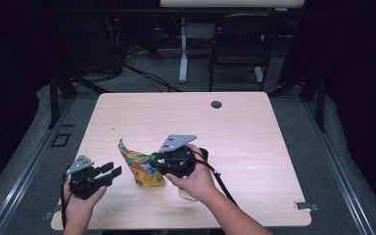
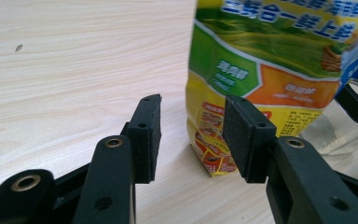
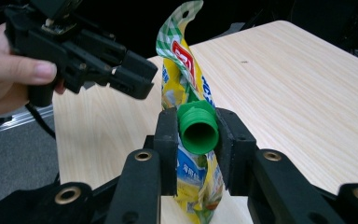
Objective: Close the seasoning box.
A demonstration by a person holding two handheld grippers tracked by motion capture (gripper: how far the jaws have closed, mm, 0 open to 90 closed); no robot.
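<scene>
Between the right gripper's (image 3: 196, 140) fingers a green cap (image 3: 197, 129) sits clamped, hiding part of the bag (image 3: 179, 70) standing behind it on the worktop (image 3: 289, 93). The left gripper (image 2: 191, 135), fingers apart and empty, hovers just beside the bag, whose top is cut off there.

High view: set above the near edge of the counter (image 1: 235, 122), looking forward and down, far enough to take in the whole top and the floor beyond. Left gripper view: low over the counter, very close to the snack bag (image 2: 265, 70), looking along the left tongs (image 2: 191, 135). Right gripper view: also close to the bag, facing it from the opposite side across the green cap (image 3: 197, 129). Shared by all three: the bag and the wood beside it.
</scene>
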